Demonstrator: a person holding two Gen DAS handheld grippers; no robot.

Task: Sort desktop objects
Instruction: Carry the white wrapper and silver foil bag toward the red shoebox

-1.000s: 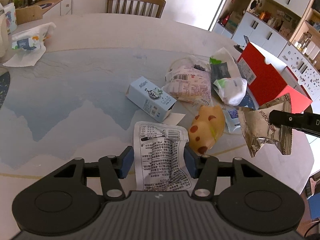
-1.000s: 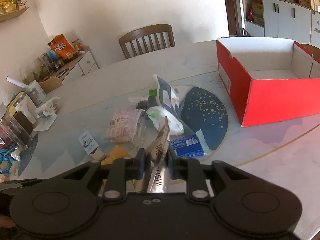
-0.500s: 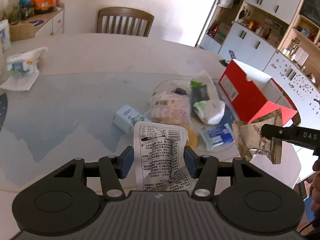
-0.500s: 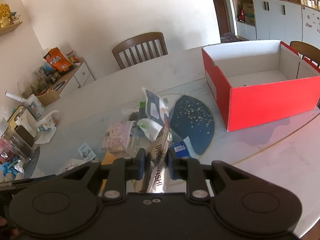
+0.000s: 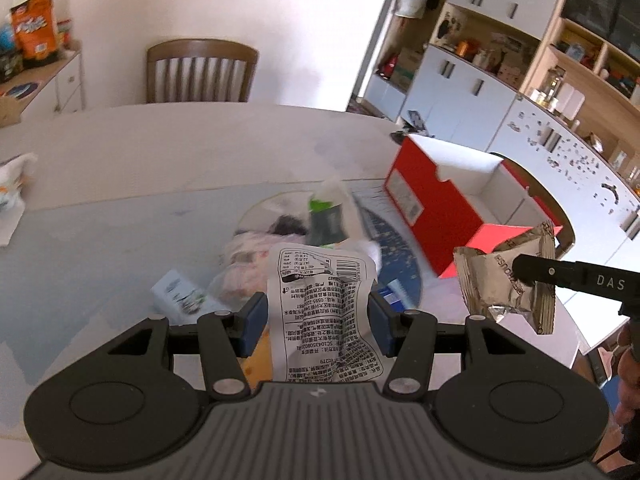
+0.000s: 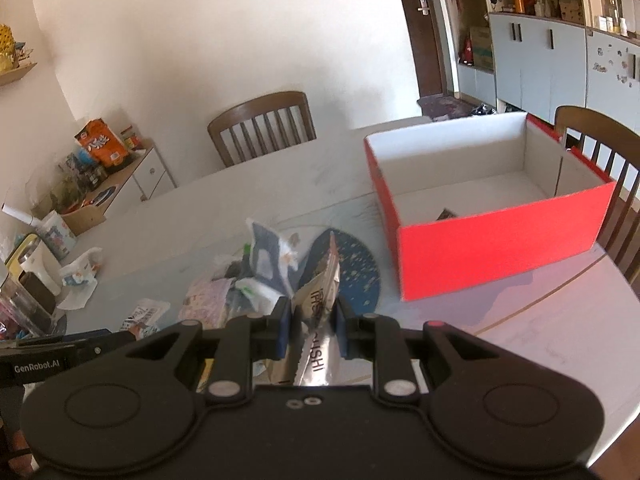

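Left wrist view: a white wrapper [image 5: 324,312] printed with black text and a barcode stands upright between the blue pads [image 5: 253,320] of the left gripper [image 5: 316,322], whose jaws are closed against its two edges and hold it clear of the table [image 5: 120,184]. Off to the right of those jaws, the right gripper [image 5: 532,270] pinches a crumpled silver packet [image 5: 504,280] in the air. Ahead of the jaws and below the wrapper lies a blurred pile of snack bags [image 5: 280,248], with a small pale blue carton [image 5: 180,296] to its left. Farther ahead and to the right stands an open red box [image 5: 432,208] with a white inside.

In the right wrist view, the same silver packet [image 6: 320,308] sits edge-on between the closed jaws of the right gripper [image 6: 310,320]. The red box [image 6: 500,252] is ahead and to the right, a small dark item showing on its floor. A wooden chair [image 6: 262,126] stands beyond the table.
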